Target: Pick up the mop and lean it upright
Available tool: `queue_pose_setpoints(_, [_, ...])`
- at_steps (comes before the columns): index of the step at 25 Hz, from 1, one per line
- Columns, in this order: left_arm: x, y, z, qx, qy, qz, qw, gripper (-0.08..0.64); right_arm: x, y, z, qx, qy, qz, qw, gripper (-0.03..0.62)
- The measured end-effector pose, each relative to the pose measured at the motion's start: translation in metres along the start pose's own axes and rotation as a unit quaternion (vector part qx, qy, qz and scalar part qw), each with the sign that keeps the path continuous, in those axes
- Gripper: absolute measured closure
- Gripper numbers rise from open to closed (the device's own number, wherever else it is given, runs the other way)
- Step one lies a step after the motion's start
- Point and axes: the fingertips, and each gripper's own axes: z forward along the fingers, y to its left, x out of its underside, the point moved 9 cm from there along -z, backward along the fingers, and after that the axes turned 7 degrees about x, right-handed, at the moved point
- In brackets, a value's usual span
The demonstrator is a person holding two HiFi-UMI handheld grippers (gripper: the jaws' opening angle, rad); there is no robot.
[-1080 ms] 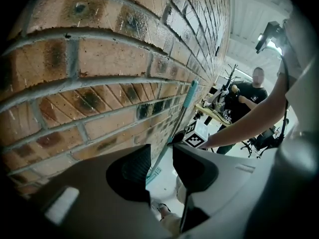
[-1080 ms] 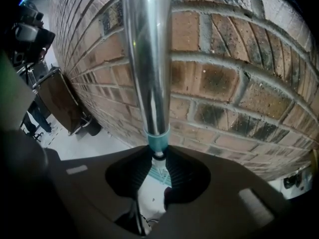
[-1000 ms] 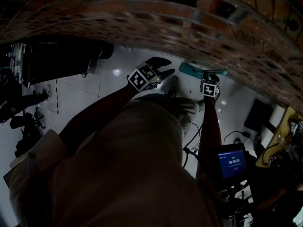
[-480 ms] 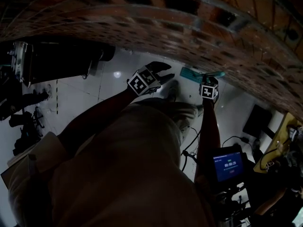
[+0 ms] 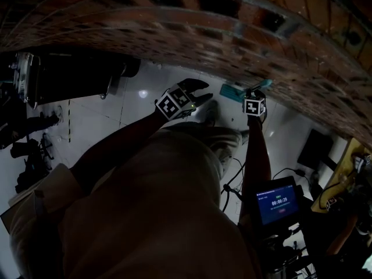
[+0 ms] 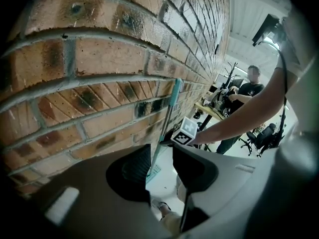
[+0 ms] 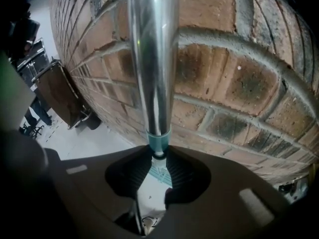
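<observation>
Right gripper: ribbed black pads closed on the mop's smooth silver metal pole, right at its teal plastic collar; probably steadying it so that it can tip onto the wall.
Left gripper: jaws spread, gripping nothing (the pole stands beyond them); likely spare support.
Rough red brick wall: the pole rises just in front of it, near upright.
Flat teal mop head: on glossy white floor tiles at the wall's foot.

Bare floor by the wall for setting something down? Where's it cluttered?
Open tile between the dark cabinet and the left gripper; a smaller patch right of the mop, along the brick wall. Crowded: cables and timer screen lower right, gear at the left edge.
</observation>
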Motion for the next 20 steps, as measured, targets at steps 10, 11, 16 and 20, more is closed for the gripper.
queue_pose_setpoints(10, [-0.002,-0.002,-0.001,0.003,-0.001,0.006,1.0,0.402,-0.002,-0.005,0.001,0.01,0.026,0.019,0.999,0.426])
queue_pose_setpoints(11, [-0.001,-0.002,-0.001,0.004,0.003,0.005,1.0,0.402,-0.002,-0.006,-0.001,0.011,0.025,0.021,0.999,0.42])
queue_pose_setpoints(16, [0.003,-0.004,0.0,0.009,0.009,0.002,0.9999,0.402,0.001,-0.009,-0.015,0.01,0.015,0.03,0.999,0.402])
queue_pose_setpoints(20, [-0.006,-0.006,0.003,0.017,-0.017,0.009,0.9997,0.402,-0.002,-0.016,-0.039,0.021,-0.011,0.032,0.999,0.396])
